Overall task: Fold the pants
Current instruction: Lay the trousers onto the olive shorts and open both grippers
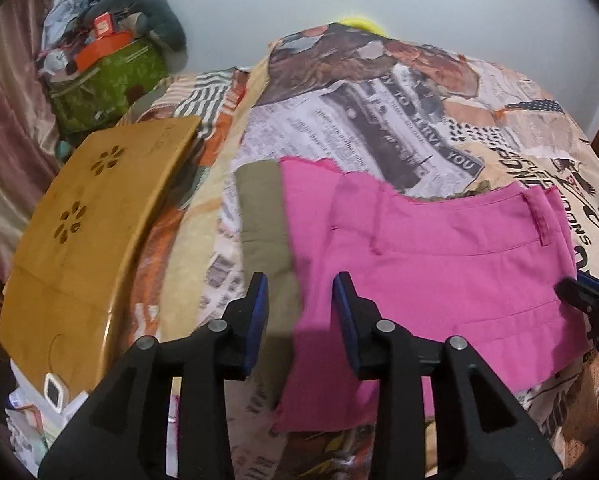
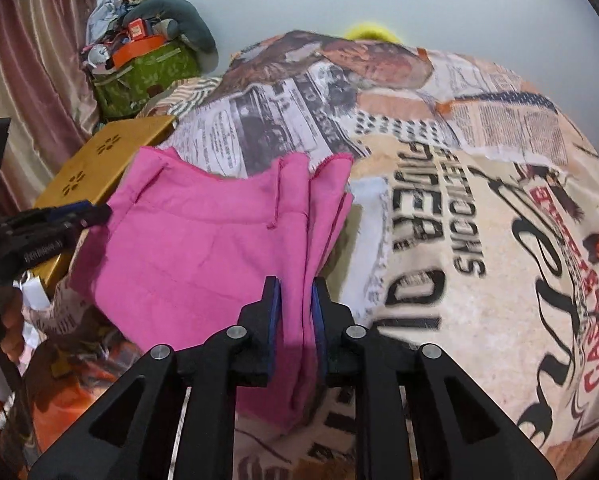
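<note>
Folded pink pants (image 1: pixel 439 264) lie flat on a patterned bedspread (image 1: pixel 379 120). My left gripper (image 1: pixel 301 312) is open over the pants' left edge, which lies loose between wide-apart pads. In the right wrist view the same pants (image 2: pixel 203 248) spread to the left. My right gripper (image 2: pixel 296 320) straddles their layered right edge with its pads a little apart and the cloth slack between them. Each gripper shows in the other's view: the right gripper (image 1: pixel 579 292) at the pants' right side, the left gripper (image 2: pixel 79 214) at their left.
An olive cloth (image 1: pixel 263 220) lies under the pants' left side. A wooden lap table (image 1: pixel 83 216) rests on the bed to the left. Behind it stand a green bag (image 1: pixel 107 80) piled with things and a curtain (image 1: pixel 3 120). The bedspread (image 2: pixel 479 200) extends to the right.
</note>
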Motion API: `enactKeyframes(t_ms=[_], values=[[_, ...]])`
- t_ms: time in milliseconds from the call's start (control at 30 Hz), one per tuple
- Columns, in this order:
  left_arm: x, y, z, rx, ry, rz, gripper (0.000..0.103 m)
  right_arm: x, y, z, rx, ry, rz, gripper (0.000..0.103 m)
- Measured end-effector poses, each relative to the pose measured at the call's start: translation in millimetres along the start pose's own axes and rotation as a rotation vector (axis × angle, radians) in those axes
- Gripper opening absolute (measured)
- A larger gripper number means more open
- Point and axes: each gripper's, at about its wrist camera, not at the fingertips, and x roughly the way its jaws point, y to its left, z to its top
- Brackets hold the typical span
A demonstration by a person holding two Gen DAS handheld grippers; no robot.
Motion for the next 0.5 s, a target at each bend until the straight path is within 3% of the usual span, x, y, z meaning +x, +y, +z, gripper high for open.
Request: enactKeyframes(t_ms=[33,100,300,500], values=[[1,6,-2,-0.003,0.022,0.002,0.038,0,-3,-3,0.000,0.021,0.000,0.020],[3,13,-8,-0.001,0.057,0.002,0.042,0,-9,-9,0.014,0.071,-0.001,0.039],[4,24,-35,0.037,0.134,0.032,0.049,-17,-21,-22,0.074,0.084,0.018,0.042],[-34,15,-34,0.094,0.096,0.069,0.049,-51,-13,-17,0.061,0.047,0.026,0.043]])
